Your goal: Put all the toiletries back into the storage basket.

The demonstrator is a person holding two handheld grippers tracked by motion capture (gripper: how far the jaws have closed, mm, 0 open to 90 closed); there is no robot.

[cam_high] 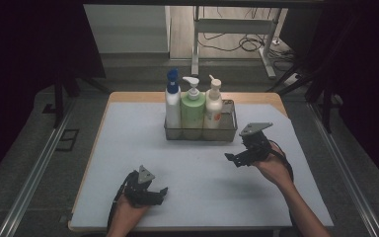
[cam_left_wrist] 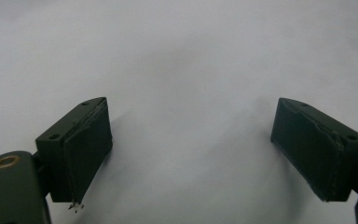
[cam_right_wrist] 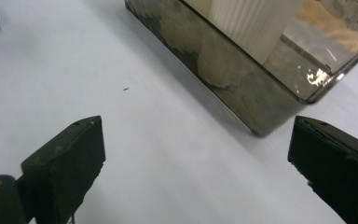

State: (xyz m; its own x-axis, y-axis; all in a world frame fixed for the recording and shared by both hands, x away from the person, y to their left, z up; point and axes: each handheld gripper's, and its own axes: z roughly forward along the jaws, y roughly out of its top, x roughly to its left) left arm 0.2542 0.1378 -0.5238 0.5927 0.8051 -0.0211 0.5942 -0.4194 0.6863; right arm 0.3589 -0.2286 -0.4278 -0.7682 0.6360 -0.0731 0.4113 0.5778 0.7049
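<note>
1. High view: basket [cam_high: 229, 132] with three upright bottles [cam_high: 193, 108] lies just beyond my right gripper [cam_high: 233, 159]; left gripper [cam_high: 162, 192] well apart.
2. Left gripper view: my jaws wide open, empty.
3. Right gripper view: jaws wide, empty; basket [cam_right_wrist: 242, 95] corner ahead.

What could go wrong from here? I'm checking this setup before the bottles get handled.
The right hand-held gripper sits open close to the metal basket; a careless swing could knock its corner and shift it. The three pump bottles, blue-capped, green and white, stand packed together, so gripping one may tip or drag a neighbour. Their tall pump heads could catch on a jaw.
</note>
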